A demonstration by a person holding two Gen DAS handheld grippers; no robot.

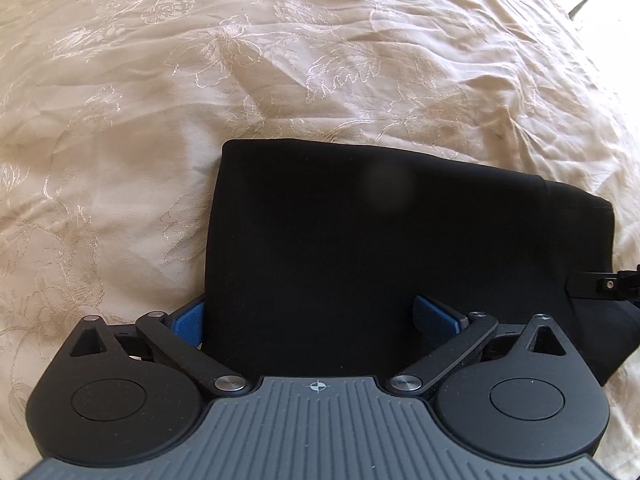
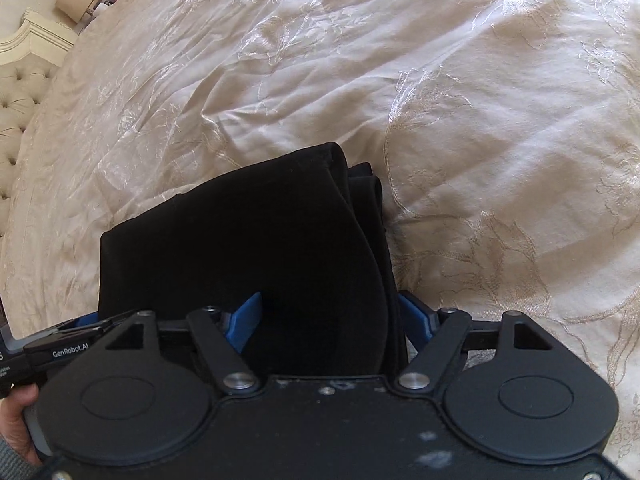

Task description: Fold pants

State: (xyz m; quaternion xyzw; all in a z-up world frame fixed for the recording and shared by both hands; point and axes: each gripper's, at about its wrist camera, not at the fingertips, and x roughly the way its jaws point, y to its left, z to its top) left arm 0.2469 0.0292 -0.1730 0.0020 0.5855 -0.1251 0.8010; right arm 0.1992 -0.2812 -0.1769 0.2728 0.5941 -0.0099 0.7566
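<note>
The black pants [image 1: 360, 232] lie folded into a thick stack on the cream bedspread [image 1: 200, 80]. My left gripper [image 1: 312, 316] is wide open, its blue pads [image 1: 188, 322] spread to either side of the stack's near left edge, the cloth lying between them. The pants also show in the right wrist view [image 2: 248, 248], with layered folds at the right side. My right gripper [image 2: 332, 316] is open too, its blue pads [image 2: 246, 318] straddling the stack's near right edge. Neither gripper pinches the cloth.
The embroidered bedspread [image 2: 480, 120] stretches on all sides, wrinkled. A tufted headboard [image 2: 16, 92] and clutter stand at the far left of the right wrist view. The right gripper's finger [image 1: 600, 284] shows at the right edge of the left wrist view.
</note>
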